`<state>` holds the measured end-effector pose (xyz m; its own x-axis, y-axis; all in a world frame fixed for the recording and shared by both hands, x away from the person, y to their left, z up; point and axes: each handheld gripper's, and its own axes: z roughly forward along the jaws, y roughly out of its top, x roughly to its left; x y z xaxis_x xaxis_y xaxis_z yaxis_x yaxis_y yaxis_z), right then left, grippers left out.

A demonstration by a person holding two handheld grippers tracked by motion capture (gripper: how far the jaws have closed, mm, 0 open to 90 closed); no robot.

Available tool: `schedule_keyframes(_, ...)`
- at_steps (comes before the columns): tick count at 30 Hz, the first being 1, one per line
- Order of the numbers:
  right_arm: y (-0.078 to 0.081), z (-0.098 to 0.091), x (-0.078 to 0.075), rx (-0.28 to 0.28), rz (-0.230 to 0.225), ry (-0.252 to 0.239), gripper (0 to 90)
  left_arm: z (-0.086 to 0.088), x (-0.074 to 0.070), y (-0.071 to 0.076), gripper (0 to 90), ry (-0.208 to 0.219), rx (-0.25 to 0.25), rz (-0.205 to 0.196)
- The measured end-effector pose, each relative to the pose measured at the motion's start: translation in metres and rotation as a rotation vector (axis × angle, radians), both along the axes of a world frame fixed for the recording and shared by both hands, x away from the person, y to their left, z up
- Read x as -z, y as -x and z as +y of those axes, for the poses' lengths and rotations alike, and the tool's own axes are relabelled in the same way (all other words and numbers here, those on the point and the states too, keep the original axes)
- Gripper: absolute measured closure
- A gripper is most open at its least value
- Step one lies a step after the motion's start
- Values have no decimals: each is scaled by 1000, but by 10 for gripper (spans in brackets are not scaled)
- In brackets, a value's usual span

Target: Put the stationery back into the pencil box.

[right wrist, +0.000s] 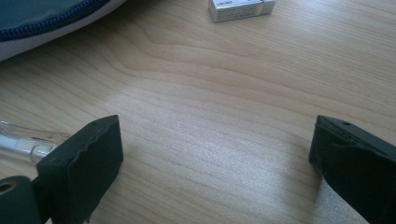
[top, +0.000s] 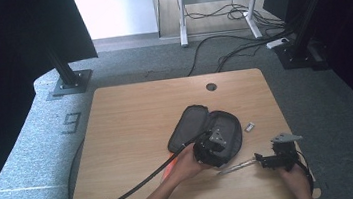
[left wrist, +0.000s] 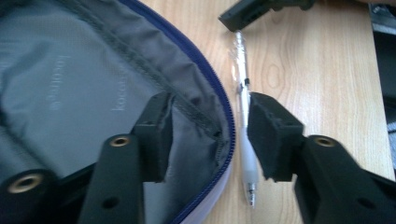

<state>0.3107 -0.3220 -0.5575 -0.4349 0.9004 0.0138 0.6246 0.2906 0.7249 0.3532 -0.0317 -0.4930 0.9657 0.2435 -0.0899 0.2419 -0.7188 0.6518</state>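
Wooden table (top: 133,134) carries an open pencil case (left wrist: 70,84), lying flat at its near centre, soft fabric with a zipped rim. Judged light and floppy; best taken at the stiffer zipper edge, not the limp lining. Left gripper (left wrist: 210,135) straddles that rim, jaws partly apart, pads not pressing. A clear pen (left wrist: 243,135) lies just beside the case; judged light, rigid, slippery, apt to roll; grip mid-barrel. Right gripper (right wrist: 215,154) stands wide, nothing between its jaws, beside the pen's end. A small eraser (right wrist: 240,8) lies farther off.
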Motion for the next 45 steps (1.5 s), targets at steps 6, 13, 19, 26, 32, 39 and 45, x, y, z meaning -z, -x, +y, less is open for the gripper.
schedule_keyframes(6,0,0,0,0,0,0,25,12,-10,-3,332,12,-25,-15)
schedule_keyframes(13,0,0,0,0,0,0,25,31,-19,-5,226,25,-65,-8)
schedule_keyframes(19,0,0,0,0,0,0,25,49,-23,-6,168,29,-98,-19)
schedule_keyframes(26,0,0,0,0,0,0,25,67,-25,-5,132,44,-141,-24)
schedule_keyframes(32,0,0,0,0,0,0,25,92,-30,-2,116,77,-177,-27)
schedule_keyframes(39,0,0,0,0,0,0,25,115,-29,5,42,42,-226,-82)
schedule_keyframes(45,0,0,0,0,0,0,25,131,-29,11,15,29,-249,-94)
